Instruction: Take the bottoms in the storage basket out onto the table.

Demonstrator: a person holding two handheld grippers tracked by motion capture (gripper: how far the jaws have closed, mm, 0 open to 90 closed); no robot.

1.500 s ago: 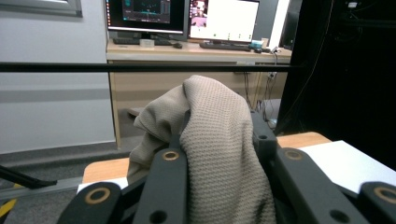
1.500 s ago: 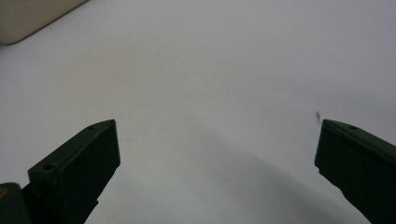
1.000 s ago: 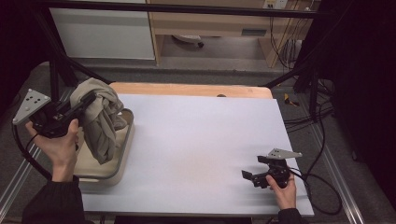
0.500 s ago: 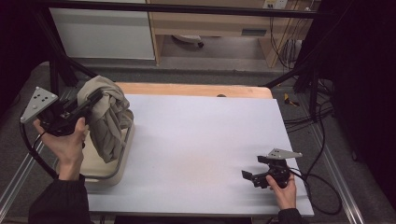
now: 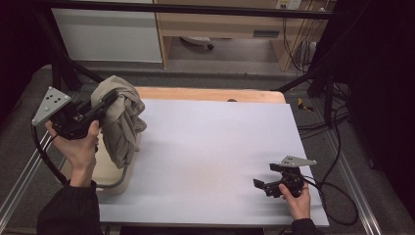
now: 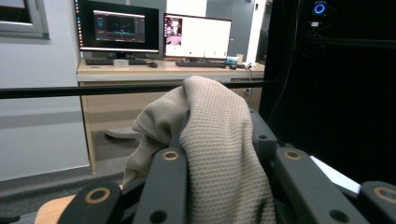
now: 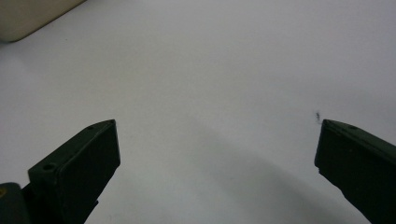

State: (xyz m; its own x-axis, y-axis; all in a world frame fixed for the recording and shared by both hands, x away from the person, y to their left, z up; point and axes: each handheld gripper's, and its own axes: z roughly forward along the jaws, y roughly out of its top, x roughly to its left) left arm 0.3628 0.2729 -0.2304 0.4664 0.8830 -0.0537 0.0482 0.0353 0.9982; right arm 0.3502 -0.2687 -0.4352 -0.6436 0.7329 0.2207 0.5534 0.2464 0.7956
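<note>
Beige knit cloth hangs bunched from the left gripper, lifted above a cream tray at the counter's left edge. Left gripper's fingers are clamped on the cloth, w/ fabric draped over and between them. Person's left hand grips the tool. Right gripper sits low near the counter's front right corner, held by the right hand, fingers spread wide, nothing between them.
</note>
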